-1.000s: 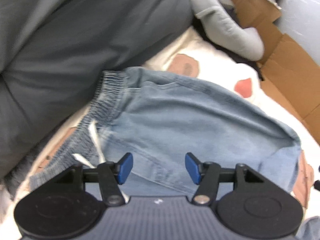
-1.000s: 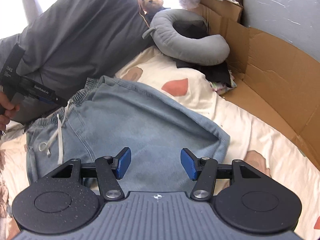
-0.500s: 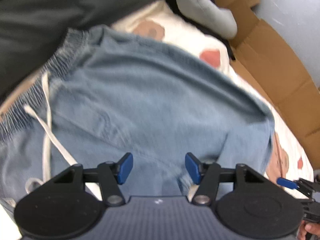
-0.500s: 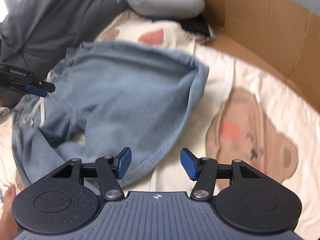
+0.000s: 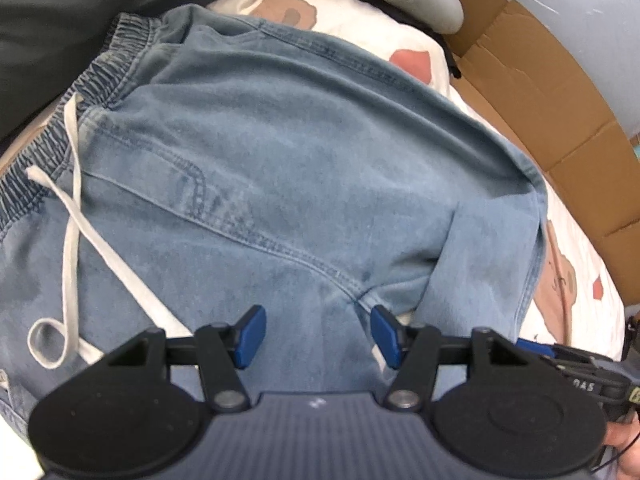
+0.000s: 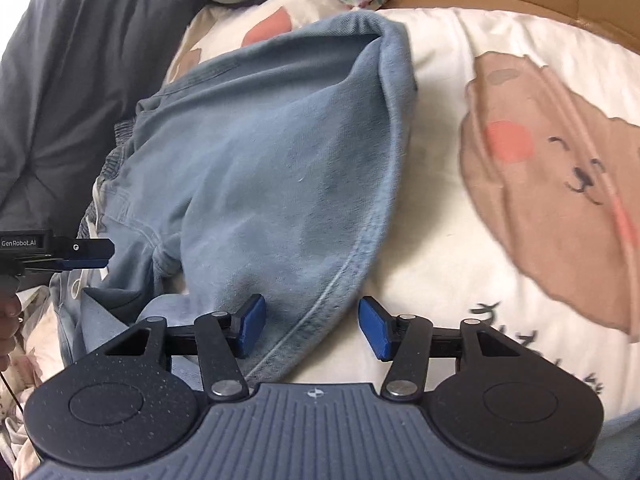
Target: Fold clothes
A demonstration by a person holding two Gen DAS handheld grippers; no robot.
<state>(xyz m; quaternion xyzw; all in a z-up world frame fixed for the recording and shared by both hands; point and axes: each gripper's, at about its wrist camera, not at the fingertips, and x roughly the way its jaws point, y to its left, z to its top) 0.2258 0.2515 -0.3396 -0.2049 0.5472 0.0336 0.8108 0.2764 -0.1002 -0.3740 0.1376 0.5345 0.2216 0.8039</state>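
Denim shorts (image 5: 304,168) lie spread on the bear-print bedsheet (image 6: 500,264), elastic waistband (image 5: 120,48) to the far left and leg hems to the right. The left gripper (image 5: 318,336) hovers wide open over the crotch seam, gripping nothing; the right gripper (image 6: 312,326) stands equally wide, straddling the near leg hem (image 6: 340,280) without pinching it. A bite on only the top layer would likely drag the legs apart, and the loose white drawstring (image 5: 72,216) could snag in a fold.
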